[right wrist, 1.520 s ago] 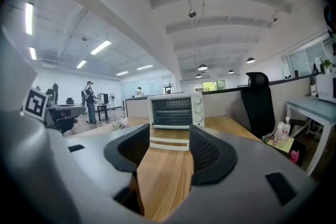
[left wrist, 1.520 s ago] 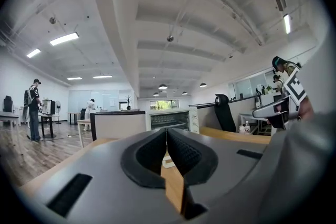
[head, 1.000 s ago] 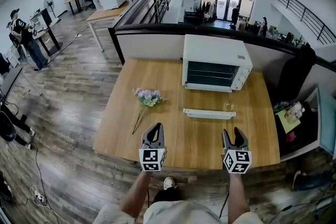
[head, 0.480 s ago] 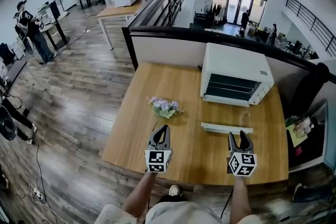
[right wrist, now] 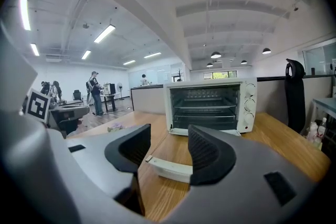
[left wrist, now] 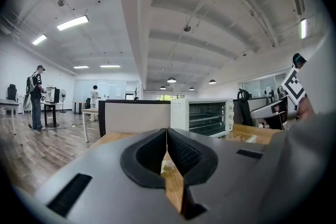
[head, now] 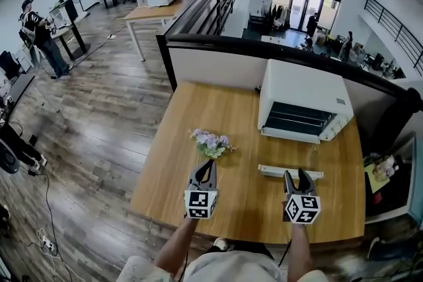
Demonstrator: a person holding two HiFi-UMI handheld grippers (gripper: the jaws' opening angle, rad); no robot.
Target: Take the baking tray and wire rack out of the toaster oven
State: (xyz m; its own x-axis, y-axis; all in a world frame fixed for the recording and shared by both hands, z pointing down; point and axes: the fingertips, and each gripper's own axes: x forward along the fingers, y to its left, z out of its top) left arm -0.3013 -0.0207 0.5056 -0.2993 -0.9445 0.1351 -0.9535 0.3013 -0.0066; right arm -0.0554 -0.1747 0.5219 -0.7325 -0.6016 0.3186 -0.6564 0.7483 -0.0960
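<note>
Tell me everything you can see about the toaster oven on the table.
The toaster oven is a white box that looks like painted metal. It stands upright at the far right of the wooden table, close to the partition behind it. Its dark cavity faces the person, and a wire rack shows inside. Three round knobs sit in a column on the right of its front. A white bar lies in front of it. Whether that bar is joined to the oven is unclear.

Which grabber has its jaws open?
The right gripper: its two jaws stand clearly apart, with a gap between them. The left gripper has its jaws closed together at the tips.
</note>
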